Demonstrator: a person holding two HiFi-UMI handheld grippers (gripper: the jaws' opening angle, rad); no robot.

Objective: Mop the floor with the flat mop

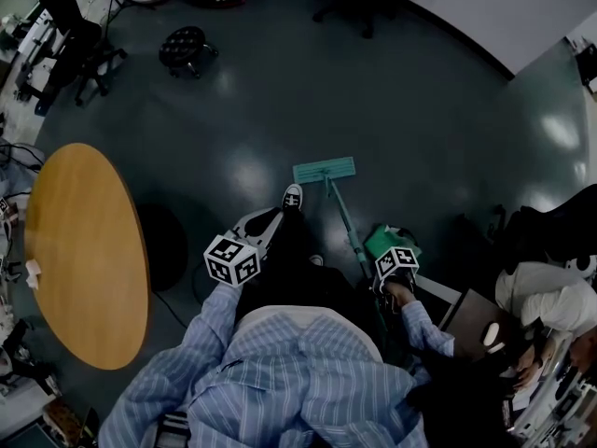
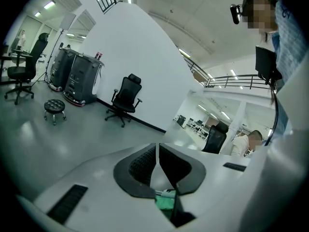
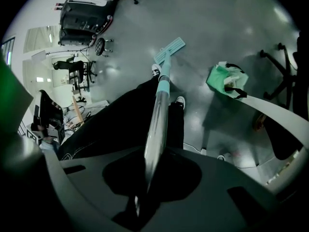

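Right gripper view: right gripper (image 3: 150,166) jaws clamped on mop handle (image 3: 158,115); mop head (image 3: 170,50) laid flat on floor (image 3: 217,28) at 12 o'clock. Left gripper (image 2: 157,151) jaws pressed together, nothing held.

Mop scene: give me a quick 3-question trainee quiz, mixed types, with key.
1. True or false: the right gripper is shut on the mop handle.
2. Where is the mop head? A) on the round wooden table B) flat on the floor, just beyond the person's shoe C) inside the green bag
3. Fill in: the left gripper has its jaws ____ (apart/together).
Key: 1 true; 2 B; 3 together
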